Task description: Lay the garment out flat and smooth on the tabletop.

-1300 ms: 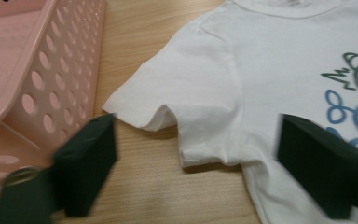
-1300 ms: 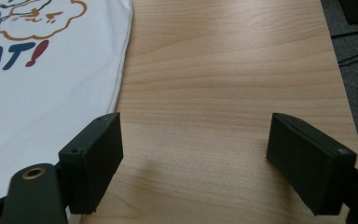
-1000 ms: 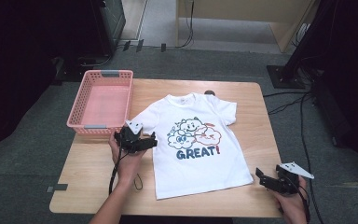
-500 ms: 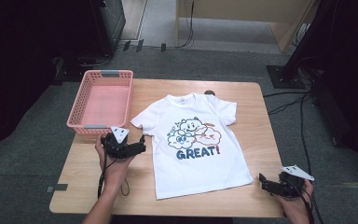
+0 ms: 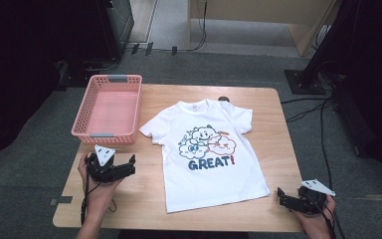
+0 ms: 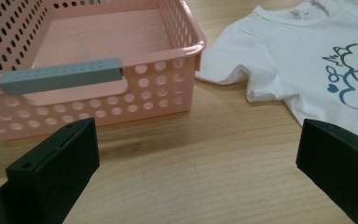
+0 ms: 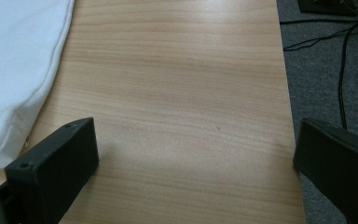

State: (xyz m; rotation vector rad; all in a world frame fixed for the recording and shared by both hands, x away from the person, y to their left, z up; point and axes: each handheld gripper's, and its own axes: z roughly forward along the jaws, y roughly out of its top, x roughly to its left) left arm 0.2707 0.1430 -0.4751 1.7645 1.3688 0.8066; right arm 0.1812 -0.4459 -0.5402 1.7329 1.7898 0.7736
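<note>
A white T-shirt [image 5: 209, 144] with cartoon clouds and the word GREAT lies flat, face up, on the wooden table [image 5: 268, 134]. My left gripper [image 5: 131, 167] hovers left of the shirt, in front of the pink basket [image 5: 107, 134], open with nothing between its jaws. In the left gripper view [image 6: 196, 130] bare wood lies between the jaws, with the basket [image 6: 177, 51] ahead and the shirt's sleeve [image 6: 233, 70] to the right. My right gripper [image 5: 281, 198] is at the table's front right corner, just off the shirt's hem. Its jaws have just been opening and stand open over bare wood [image 7: 193, 128], with the shirt's hem [image 7: 18, 60] at left.
The pink basket has a grey handle [image 6: 60, 74] facing me and nothing inside it. Cables [image 5: 303, 112] trail over the grey carpet right of the table. Dark equipment stands at the far left and right. The table's right edge [image 7: 284, 93] runs close to my right gripper.
My left gripper has moved left and toward the front edge, away from the shirt's left side. The right gripper has stayed near the front right corner.
</note>
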